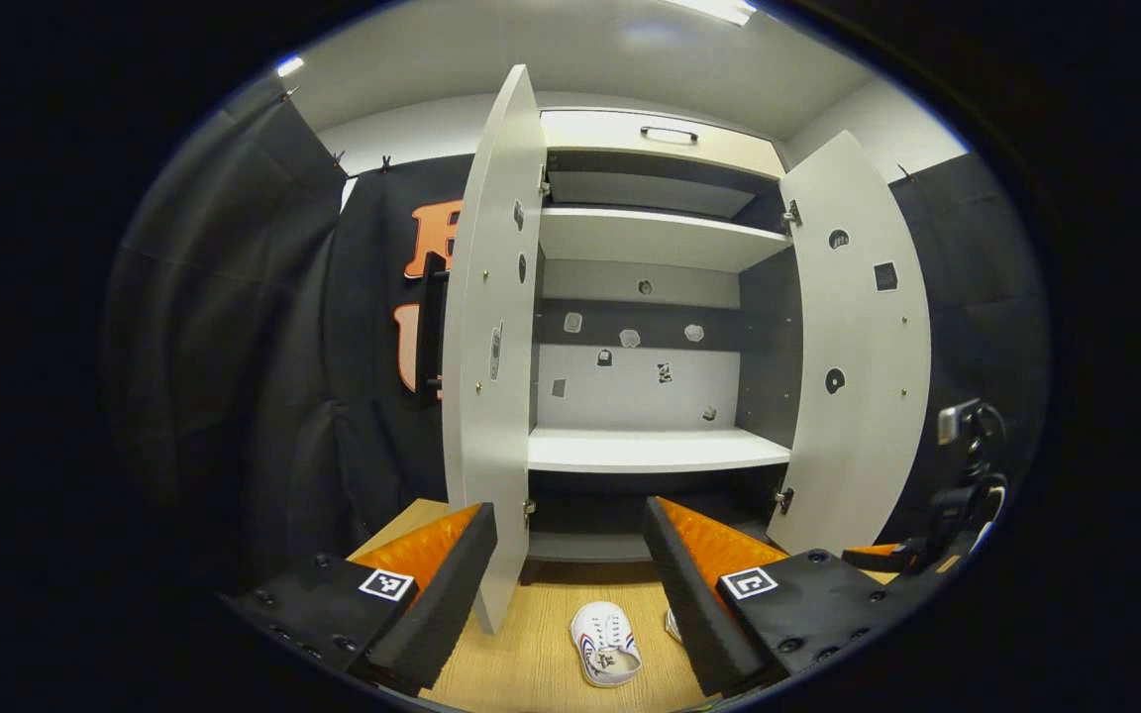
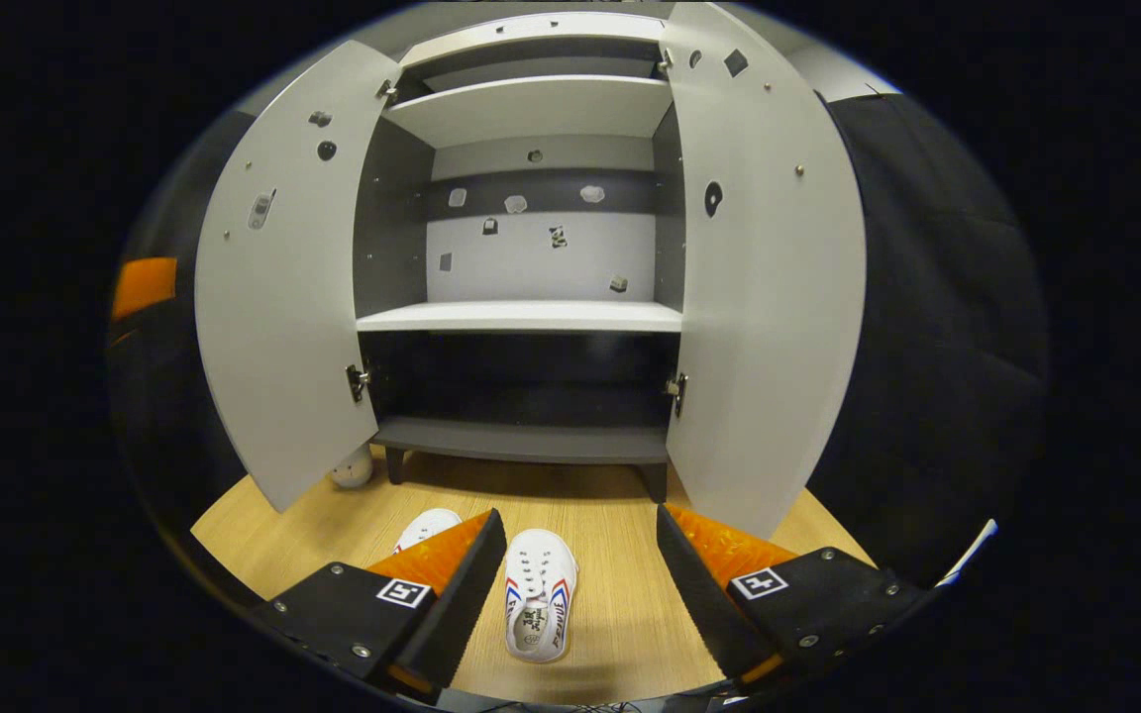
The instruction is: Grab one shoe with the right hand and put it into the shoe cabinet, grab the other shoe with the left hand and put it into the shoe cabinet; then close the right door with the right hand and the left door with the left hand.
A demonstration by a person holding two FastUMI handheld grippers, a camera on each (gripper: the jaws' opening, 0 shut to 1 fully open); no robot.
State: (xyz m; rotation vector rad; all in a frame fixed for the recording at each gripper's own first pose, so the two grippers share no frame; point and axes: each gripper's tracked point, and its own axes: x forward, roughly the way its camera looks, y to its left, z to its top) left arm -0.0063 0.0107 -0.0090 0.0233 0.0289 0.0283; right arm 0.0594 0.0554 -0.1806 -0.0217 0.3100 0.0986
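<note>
The white shoe cabinet (image 1: 655,451) stands with both doors swung wide, the left door (image 1: 491,327) and the right door (image 1: 858,347). Its shelves (image 2: 521,317) hold nothing. Two white shoes with red and blue stripes lie on the wooden floor in front of it. One shoe (image 2: 538,594) lies between my right gripper's fingers, lower down on the floor; the other shoe (image 2: 427,528) is half hidden behind the left finger. My right gripper (image 2: 578,515) is open. My left gripper (image 1: 569,510) is open above a shoe (image 1: 605,644); the other gripper (image 1: 912,555) shows at the right.
Wooden floor (image 2: 620,614) runs up to the cabinet's short legs. A small white round object (image 2: 353,467) sits by the cabinet's left leg. Black cloth walls (image 1: 263,376) close in on both sides. The left door's edge stands close to my left gripper's left finger.
</note>
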